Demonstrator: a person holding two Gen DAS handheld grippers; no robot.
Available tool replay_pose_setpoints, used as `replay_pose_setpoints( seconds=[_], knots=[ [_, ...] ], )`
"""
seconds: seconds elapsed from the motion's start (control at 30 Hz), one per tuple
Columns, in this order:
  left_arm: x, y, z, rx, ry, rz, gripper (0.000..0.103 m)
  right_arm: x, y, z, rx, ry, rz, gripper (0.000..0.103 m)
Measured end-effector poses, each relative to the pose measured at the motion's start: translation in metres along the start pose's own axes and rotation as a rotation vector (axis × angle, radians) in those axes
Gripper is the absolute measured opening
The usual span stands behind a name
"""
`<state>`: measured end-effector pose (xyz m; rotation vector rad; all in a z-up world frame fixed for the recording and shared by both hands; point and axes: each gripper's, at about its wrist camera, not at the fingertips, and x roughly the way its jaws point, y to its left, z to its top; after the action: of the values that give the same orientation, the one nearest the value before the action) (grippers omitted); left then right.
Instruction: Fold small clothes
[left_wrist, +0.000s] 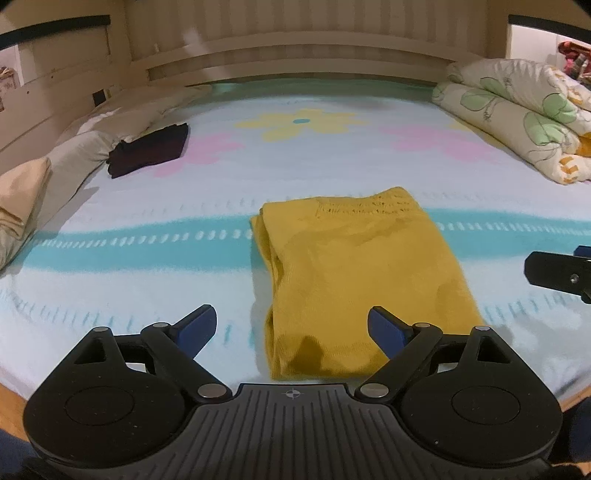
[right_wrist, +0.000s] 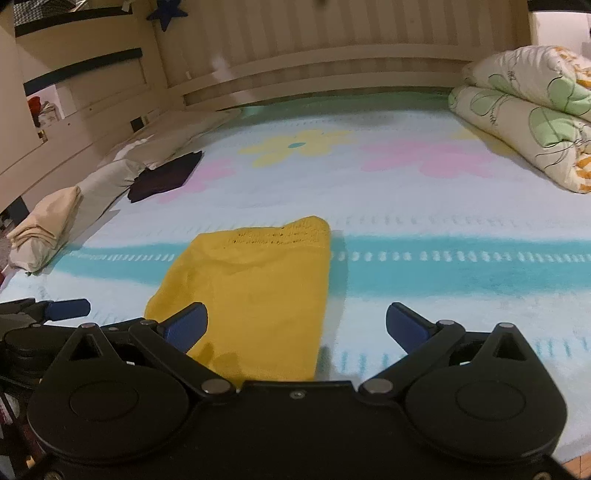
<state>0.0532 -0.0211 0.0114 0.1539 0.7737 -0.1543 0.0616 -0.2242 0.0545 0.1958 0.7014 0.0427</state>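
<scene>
While spread wide, holding nothing: left gripper (left_wrist: 291, 326), blue pads (left_wrist: 197, 326) apart above the near edge of the bed sheet (left_wrist: 147, 258). Same for the right gripper (right_wrist: 297, 325), jaws gaping, empty, blue fingertips (right_wrist: 404, 326) clear of the cloth. Lying flat on the sheet just ahead of both: a mustard-yellow knit garment (left_wrist: 358, 280), folded into a rough rectangle, ribbed or openwork band at its far end, layered edges showing along its left side. Seen from the right wrist, garment (right_wrist: 258, 291) left of centre, partly behind that gripper's left pad. Crossing under the garment, a teal stripe on the sheet; beyond it, printed yellow and pink flowers. Farther back on the left, well apart from the yellow piece: a dark folded garment (left_wrist: 147, 151), possibly maroon or black, hard to tell in the blur. Beside it along the left edge, pale pillows (left_wrist: 26, 206). At the far right, a rolled floral duvet (left_wrist: 517, 122). Behind everything, a cream slatted headboard (left_wrist: 314, 44).
</scene>
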Motion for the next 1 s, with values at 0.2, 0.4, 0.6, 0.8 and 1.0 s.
replay_pose_setpoints(
  seconds=[0.2, 0.4, 0.6, 0.8, 1.0],
  knots=[
    [0.003, -0.001, -0.002, -0.009, 0.015, 0.025, 0.089, 0.001, 0.007, 0.001, -0.030, 0.001, -0.156, 0.102],
    [0.006, 0.000, -0.003, -0.008, 0.036, 0.013, 0.084, 0.011, 0.006, -0.001, -0.019, 0.056, -0.113, 0.102],
    [0.008, -0.002, -0.005, -0.007, 0.057, 0.004, 0.084, 0.013, 0.010, -0.005, -0.026, 0.075, -0.106, 0.102],
    [0.010, -0.003, -0.005, -0.008, 0.066, -0.001, 0.084, 0.015, 0.010, -0.006, -0.017, 0.092, -0.102, 0.102],
    [0.011, -0.003, -0.006, -0.019, 0.073, -0.005, 0.084, 0.019, 0.009, -0.006, -0.011, 0.109, -0.099, 0.102]
  ],
)
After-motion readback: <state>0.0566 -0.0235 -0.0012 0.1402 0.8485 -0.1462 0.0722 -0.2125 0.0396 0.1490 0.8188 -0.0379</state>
